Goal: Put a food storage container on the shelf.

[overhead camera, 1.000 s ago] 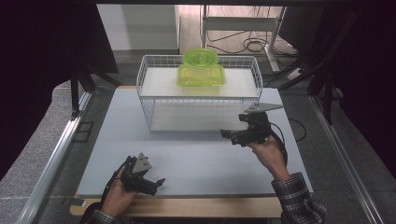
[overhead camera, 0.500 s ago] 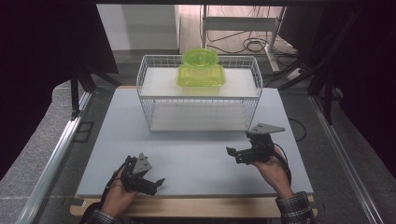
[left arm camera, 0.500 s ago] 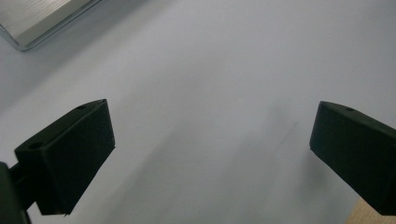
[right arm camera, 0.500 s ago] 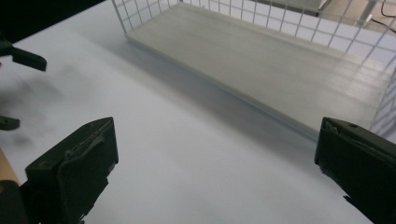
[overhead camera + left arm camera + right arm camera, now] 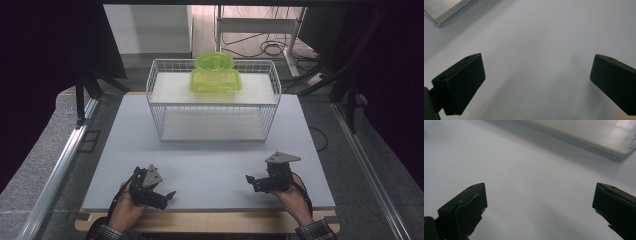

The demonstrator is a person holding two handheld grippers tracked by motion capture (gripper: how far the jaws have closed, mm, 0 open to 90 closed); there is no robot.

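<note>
A white wire basket rack (image 5: 212,100) stands at the back of the grey board (image 5: 210,165). On its top shelf sit two translucent yellow-green containers (image 5: 215,75), a round bowl behind a rectangular tub. My left gripper (image 5: 165,196) rests low near the board's front left edge, open, nothing between its jaws. In the left gripper view its gripper (image 5: 536,82) has its jaws wide apart over bare grey surface. My right gripper (image 5: 251,181) sits near the front right, open and empty. The right gripper view has its gripper (image 5: 539,207) spread wide over the board.
Metal rails (image 5: 65,160) run along both sides of the table. A wooden strip (image 5: 210,222) edges the board's front. Cables (image 5: 270,47) lie on the floor behind the rack. The rack's base edge (image 5: 584,135) lies far ahead in the right gripper view.
My right gripper has come down and back from near the rack to the board's front right. The left gripper has stayed where it was.
</note>
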